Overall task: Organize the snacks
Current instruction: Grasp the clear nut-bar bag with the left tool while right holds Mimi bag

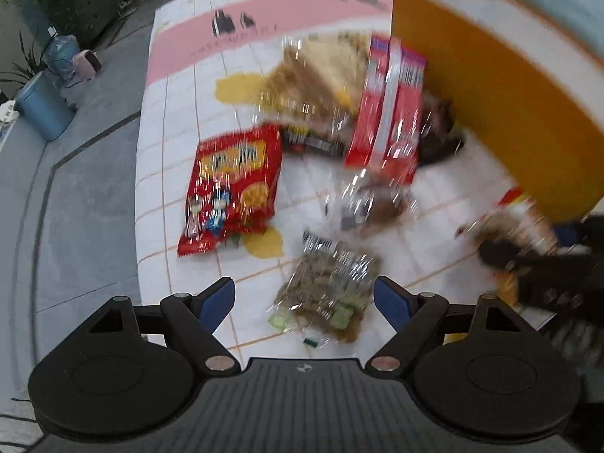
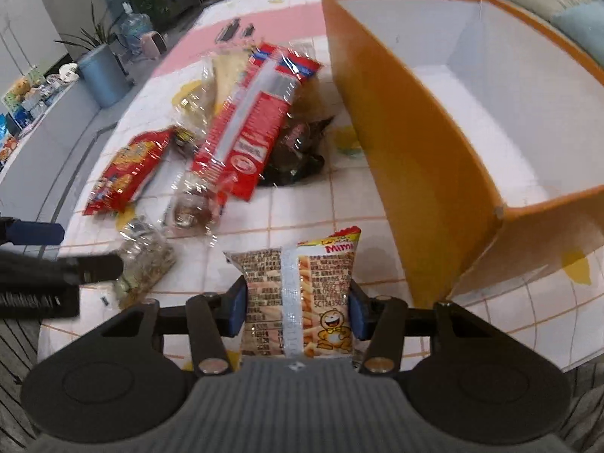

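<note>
My right gripper (image 2: 298, 309) is shut on a Mimi snack packet (image 2: 298, 294), printed back side up, just left of the orange box's near corner. The orange box (image 2: 407, 143) with a white inside stands open to the right. My left gripper (image 1: 304, 302) is open, its blue pads either side of a clear bag of green and brown snacks (image 1: 324, 290) lying on the tablecloth. Further off lie a red chip bag (image 1: 232, 188), a long red cracker pack (image 1: 389, 113), a clear bag with a brown pastry (image 1: 377, 204) and a sandwich pack (image 1: 321, 71). The right gripper (image 1: 528, 260) shows at the right edge of the left wrist view.
The tablecloth (image 1: 181, 120) is white with orange grid lines, yellow spots and a pink band. A dark wrapper (image 2: 302, 154) lies by the box wall. The table edge (image 1: 137, 204) drops to grey floor at left, where a blue bin (image 1: 41, 105) and plants stand.
</note>
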The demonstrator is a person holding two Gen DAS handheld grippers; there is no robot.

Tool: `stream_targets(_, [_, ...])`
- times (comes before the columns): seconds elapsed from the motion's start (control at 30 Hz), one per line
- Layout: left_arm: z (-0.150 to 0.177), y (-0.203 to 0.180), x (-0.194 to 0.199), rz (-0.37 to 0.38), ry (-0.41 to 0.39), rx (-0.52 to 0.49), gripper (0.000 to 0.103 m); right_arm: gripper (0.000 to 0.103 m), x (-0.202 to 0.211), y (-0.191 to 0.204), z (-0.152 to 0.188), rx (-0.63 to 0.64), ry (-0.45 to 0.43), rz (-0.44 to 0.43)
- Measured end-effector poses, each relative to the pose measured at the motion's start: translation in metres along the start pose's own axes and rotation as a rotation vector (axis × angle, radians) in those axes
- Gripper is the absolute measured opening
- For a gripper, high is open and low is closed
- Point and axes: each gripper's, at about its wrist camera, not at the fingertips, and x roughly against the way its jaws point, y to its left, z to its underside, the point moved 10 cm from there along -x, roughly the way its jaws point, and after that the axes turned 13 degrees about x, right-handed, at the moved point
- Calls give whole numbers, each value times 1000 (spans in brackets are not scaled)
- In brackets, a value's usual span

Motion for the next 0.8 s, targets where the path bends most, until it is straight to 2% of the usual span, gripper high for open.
stream_targets(0.1, [3, -1, -13, -10, 30, -9, 98, 51, -4, -4, 1, -33, 5, -8])
stream_targets(0.33, [0, -7, -35, 14, 84, 8, 101, 51, -5, -2, 1, 2, 1, -13])
stream_targets(0.43, [-3, -9, -40, 16, 68, 21, 103, 51, -5, -3, 0, 6, 5, -18])
stream_targets(0.67, [-3, -1, -45, 79, 114, 146, 103, 51, -6, -3, 0, 11, 7, -25])
stream_targets(0.73, [-4, -1, -43, 84, 102, 163, 96, 51, -6, -3, 0, 11, 6, -26])
stream_targets(0.8, [-6, 0, -37, 84, 78, 170, 69, 50, -6, -2, 0, 17, 4, -25])
